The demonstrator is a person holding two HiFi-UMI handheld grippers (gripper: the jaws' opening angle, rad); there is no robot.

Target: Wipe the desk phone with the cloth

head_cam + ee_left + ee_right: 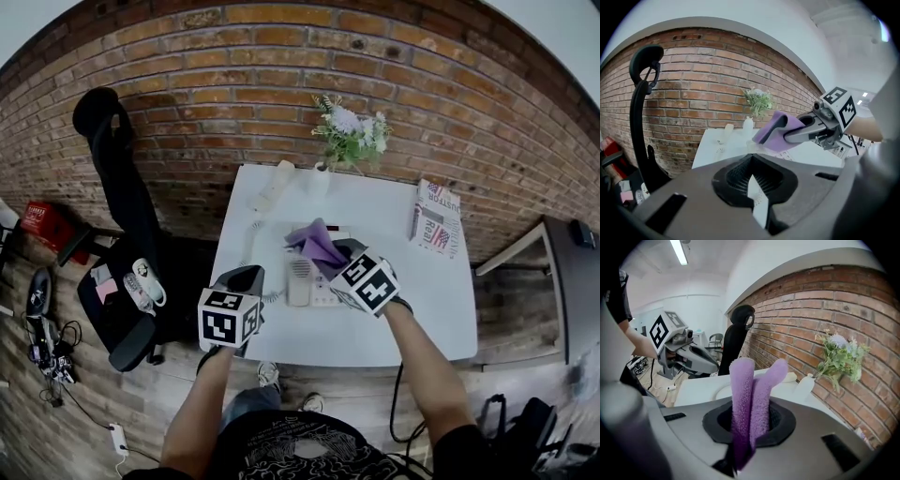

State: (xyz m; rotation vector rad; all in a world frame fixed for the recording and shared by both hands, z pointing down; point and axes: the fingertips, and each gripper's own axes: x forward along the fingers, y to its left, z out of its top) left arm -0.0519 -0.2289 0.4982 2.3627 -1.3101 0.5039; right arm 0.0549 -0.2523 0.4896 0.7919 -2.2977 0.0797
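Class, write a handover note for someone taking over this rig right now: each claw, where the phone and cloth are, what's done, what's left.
Left claw: jaws together, nothing I can name between them, near the front edge of the desk.
Right claw: shut on the purple cloth, over the phone base.
Handset: off the base, at the desk's back left.
Done: cloth gripped, held at the phone.
Left: wipe base and handset; any wiping so far doesn't show.

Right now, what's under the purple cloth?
The desk phone base lies under the cloth, which the right gripper holds. Its speaker grille and near keys show. The cloth covers the base's far part, so that's unseen.
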